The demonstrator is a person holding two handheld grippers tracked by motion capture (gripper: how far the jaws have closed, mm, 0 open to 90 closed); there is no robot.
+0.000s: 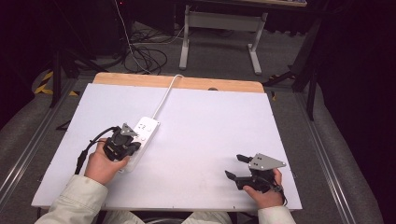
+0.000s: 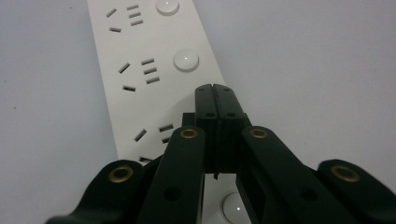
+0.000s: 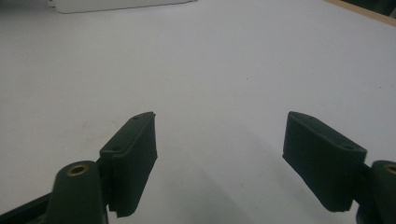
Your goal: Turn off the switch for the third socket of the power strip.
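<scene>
Nearest to us, our right gripper [image 1: 236,167] sits low on the white surface [image 1: 210,135], held in our right hand [image 1: 266,189]. Its fingers [image 3: 133,156] are wide apart, and they hold nothing and touch nothing.

A little farther off on the other side, our left hand [image 1: 105,163] holds the left gripper [image 1: 122,145] over the near end of the white power strip [image 1: 142,135]. Its fingers [image 2: 215,105] are pressed tight together, with nothing between them. They hang just over the strip, between a set of plug holes and a round white button [image 2: 186,60]. We cannot tell if they touch it.

We can read no words or brand on the strip.

Farther away, the strip's white cord [image 1: 166,95] runs over the far wooden edge [image 1: 187,83]. Past that, we see a grey floor [image 1: 219,58] with cables [image 1: 144,56].
</scene>
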